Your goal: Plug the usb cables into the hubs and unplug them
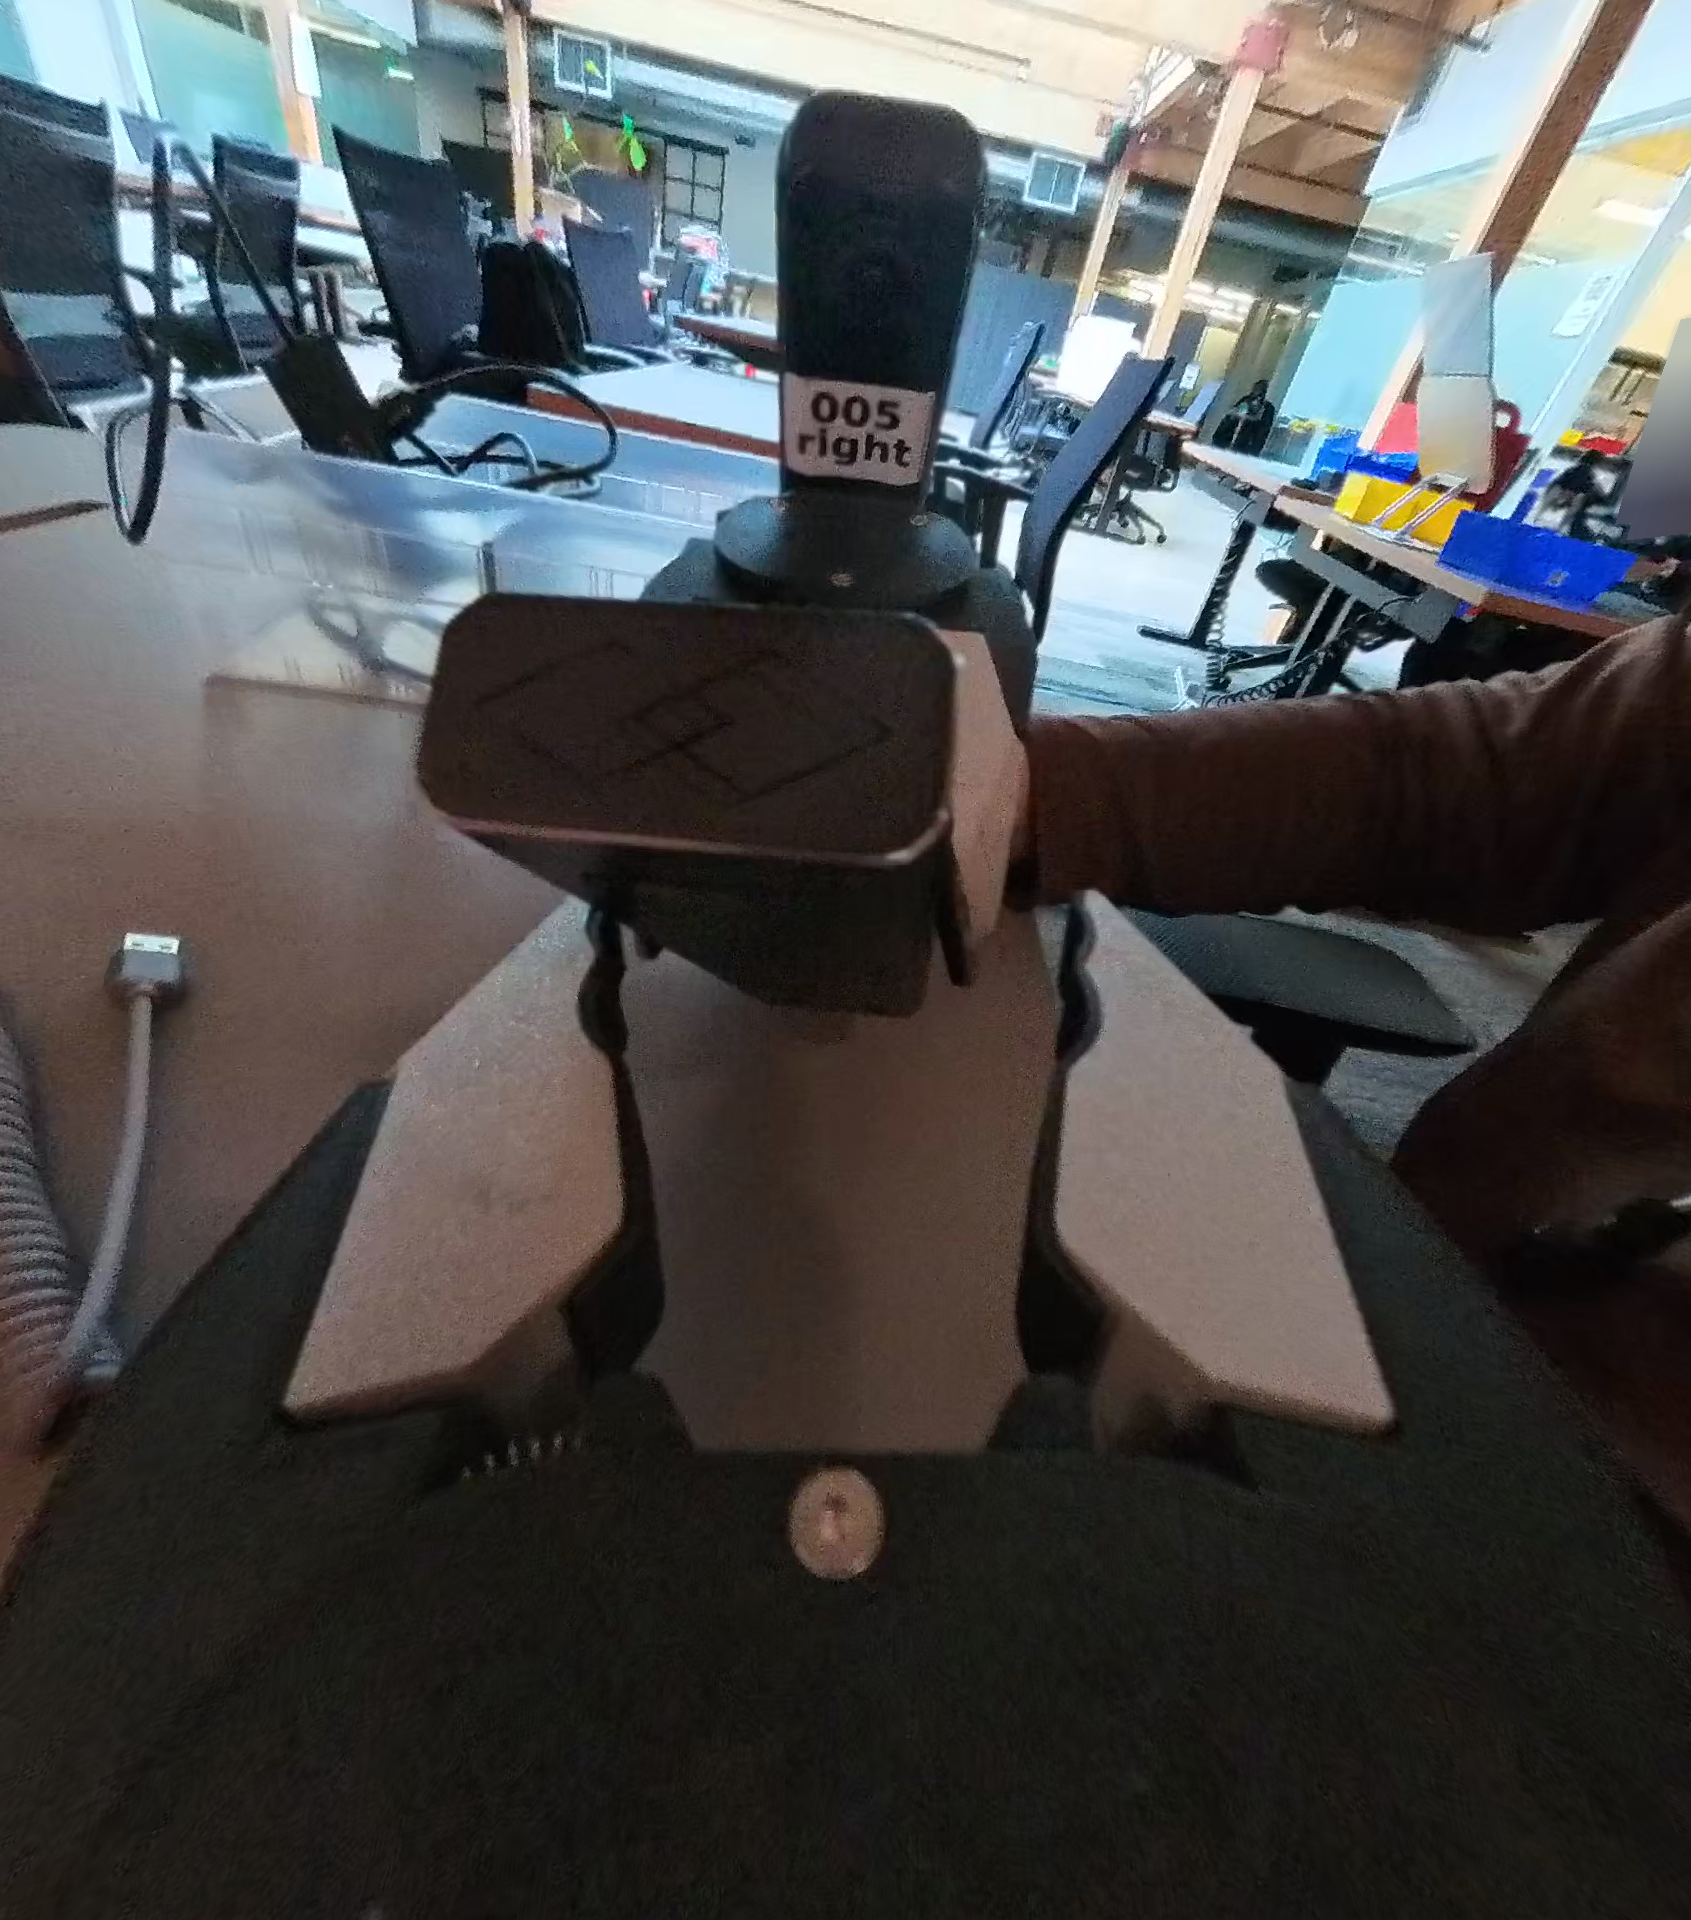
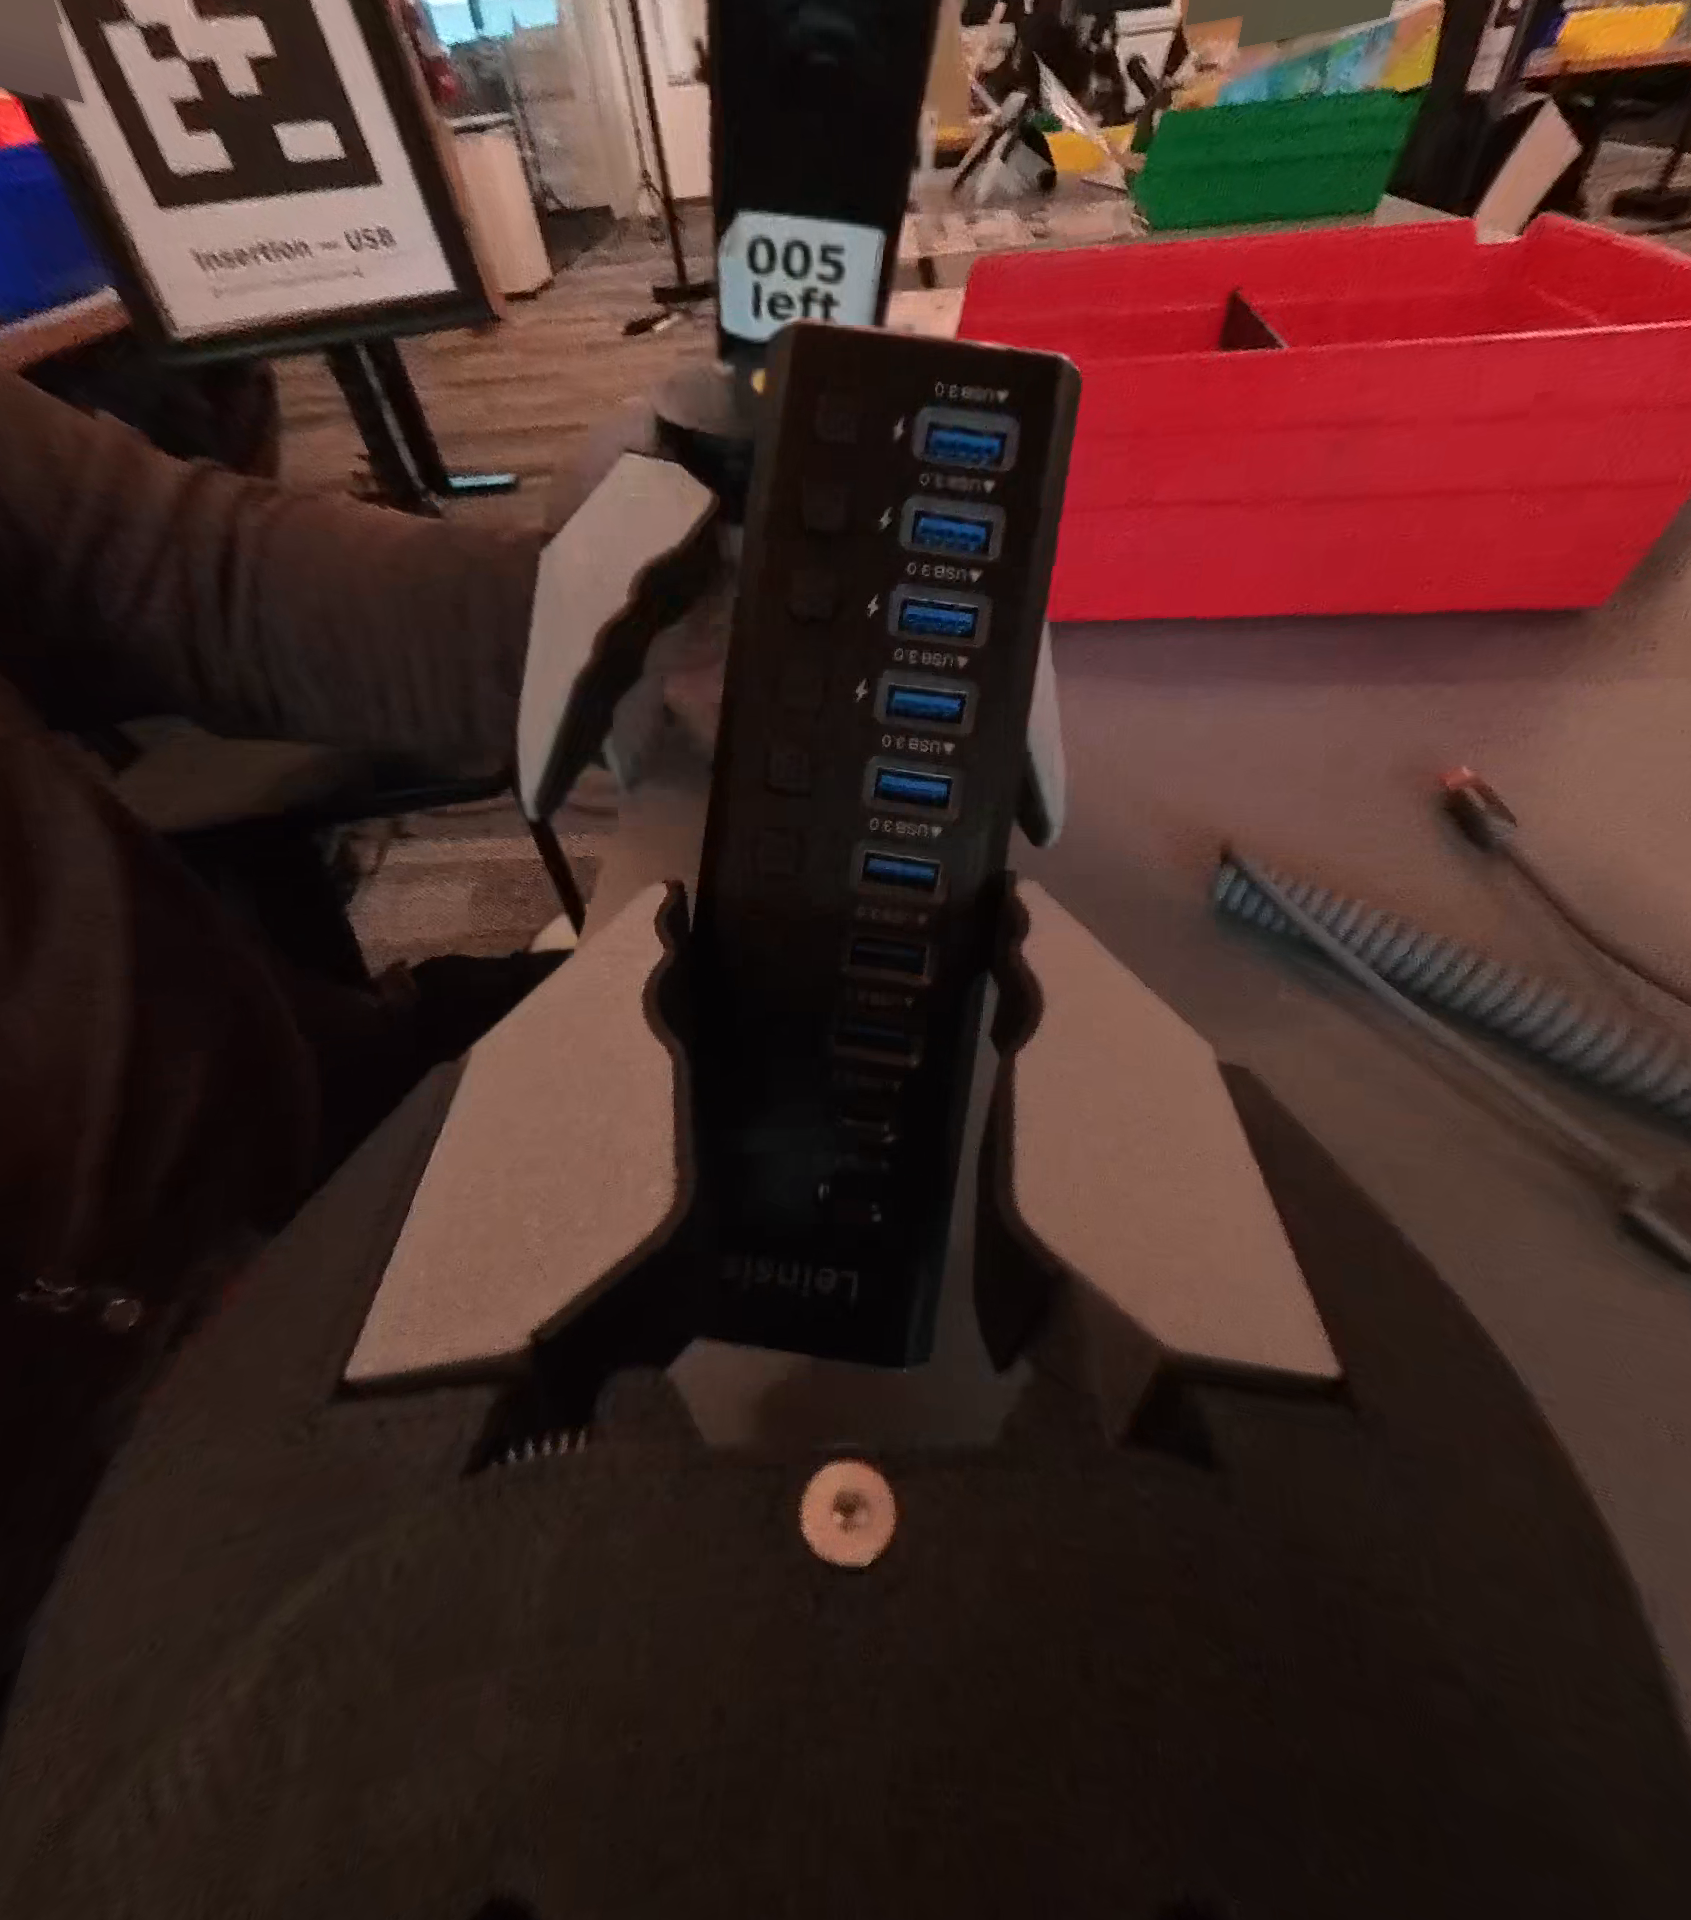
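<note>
Both grippers, left [image 1: 836, 935] and right [image 2: 846, 935], clamp the long black multi-port USB hub [image 2: 882, 831] end-to-end; grey coiled cable's plug [image 1: 150, 961] lies loose, leftward of the left gripper.

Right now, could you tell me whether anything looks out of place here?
The USB hub is held up off the table, clamped by the left tongs and the right tongs at once. That leaves neither free for the coiled cable, which lies unplugged on the table. No damage or spill shows.
</note>
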### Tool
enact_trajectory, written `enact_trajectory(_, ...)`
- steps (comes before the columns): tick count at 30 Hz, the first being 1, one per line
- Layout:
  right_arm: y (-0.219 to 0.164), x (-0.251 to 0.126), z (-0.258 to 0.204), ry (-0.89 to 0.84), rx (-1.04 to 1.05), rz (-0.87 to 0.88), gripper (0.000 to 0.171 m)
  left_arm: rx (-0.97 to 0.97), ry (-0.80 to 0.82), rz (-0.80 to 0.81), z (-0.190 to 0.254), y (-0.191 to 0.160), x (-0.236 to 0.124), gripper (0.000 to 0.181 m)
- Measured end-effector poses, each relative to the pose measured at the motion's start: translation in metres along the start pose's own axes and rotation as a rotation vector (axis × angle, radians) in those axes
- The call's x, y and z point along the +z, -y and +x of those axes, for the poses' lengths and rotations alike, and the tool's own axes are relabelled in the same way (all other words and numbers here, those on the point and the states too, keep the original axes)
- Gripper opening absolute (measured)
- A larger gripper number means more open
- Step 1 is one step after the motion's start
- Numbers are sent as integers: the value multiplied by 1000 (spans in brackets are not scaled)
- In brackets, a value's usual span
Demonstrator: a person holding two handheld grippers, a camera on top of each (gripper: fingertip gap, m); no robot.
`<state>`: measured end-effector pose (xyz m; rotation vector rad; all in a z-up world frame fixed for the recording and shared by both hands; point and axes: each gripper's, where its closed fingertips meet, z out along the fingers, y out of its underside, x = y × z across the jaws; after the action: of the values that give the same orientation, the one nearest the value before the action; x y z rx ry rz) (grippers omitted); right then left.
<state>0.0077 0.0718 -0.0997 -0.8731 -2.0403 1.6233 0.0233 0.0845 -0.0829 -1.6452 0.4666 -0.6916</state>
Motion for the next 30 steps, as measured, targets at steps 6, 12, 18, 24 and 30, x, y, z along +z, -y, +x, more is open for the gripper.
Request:
enact_trajectory(6, -8, 23, -5, 72, -108, -101, 57, 58, -48, 35, -2, 8, 2, 67)
enact_trajectory(12, -4, 21, 19, 42, -119, -159, 51, 178, 47, -191, -18, 6, -12, 68)
enact_trajectory(18, -7, -30, 118, -267, 80, -207, 52, 149, 119, -319, -40, 2, -32, 68)
enact_trajectory(24, -55, -26, 163, -326, -7, -591, 45, 128, 128, -253, -56, 7, -33, 69)
enact_trajectory(30, -73, -7, 174, -288, 19, -688, 23, 137, 98, -288, -72, 9, -30, 68)
